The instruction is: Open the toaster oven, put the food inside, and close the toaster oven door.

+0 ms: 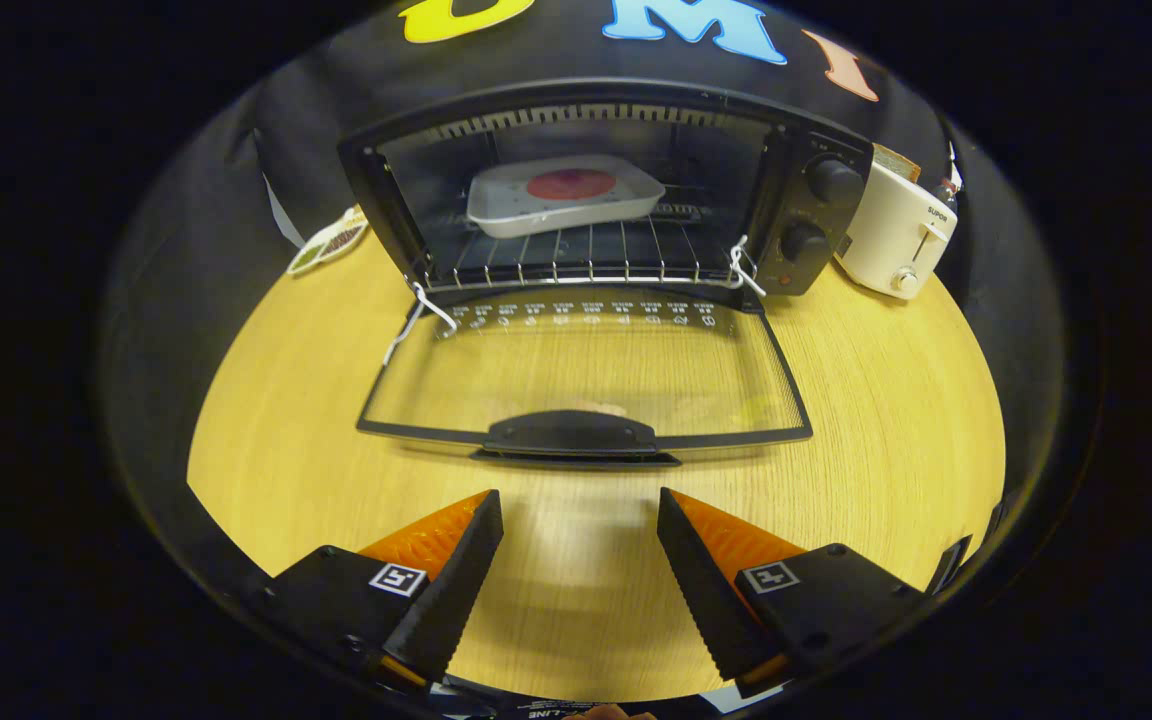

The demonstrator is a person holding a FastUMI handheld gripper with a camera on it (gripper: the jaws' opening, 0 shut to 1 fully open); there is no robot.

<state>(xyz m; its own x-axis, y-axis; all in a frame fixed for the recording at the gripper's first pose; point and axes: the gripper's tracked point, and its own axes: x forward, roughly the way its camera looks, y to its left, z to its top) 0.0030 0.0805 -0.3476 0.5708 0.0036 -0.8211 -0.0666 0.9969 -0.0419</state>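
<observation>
Two fingers of the gripper [580, 525] stand apart, holding nothing, above bare table [886, 400] just short of the door handle [570, 434].

Landmark: oven [596, 190].
- Door [586, 365] fully dropped, lying flat in front of the oven, glass up. Handle on its near edge, almost centred ahead of the gap between the fingers.
- Tray [561, 195] with a round reddish food item [570, 184] sits on the oven rack [586, 262], toward the left and back of the cavity.
- Tray's long axis runs side to side, parallel to the oven front; it looks level.
- Knobs [833, 181] on the oven's right panel. Pale toaster [898, 232] just right of the oven.

Step, as judged: opening and loading appear done; closing remains.

Next move calls for: advance to the handle, get under or onto its near edge, swing the door up and back about the hinge at the oven's lower front. Handle's long axis lies crosswise to the fingers, so grip across its short dimension. Risk: the fingers slipping off the handle's low profile.
</observation>
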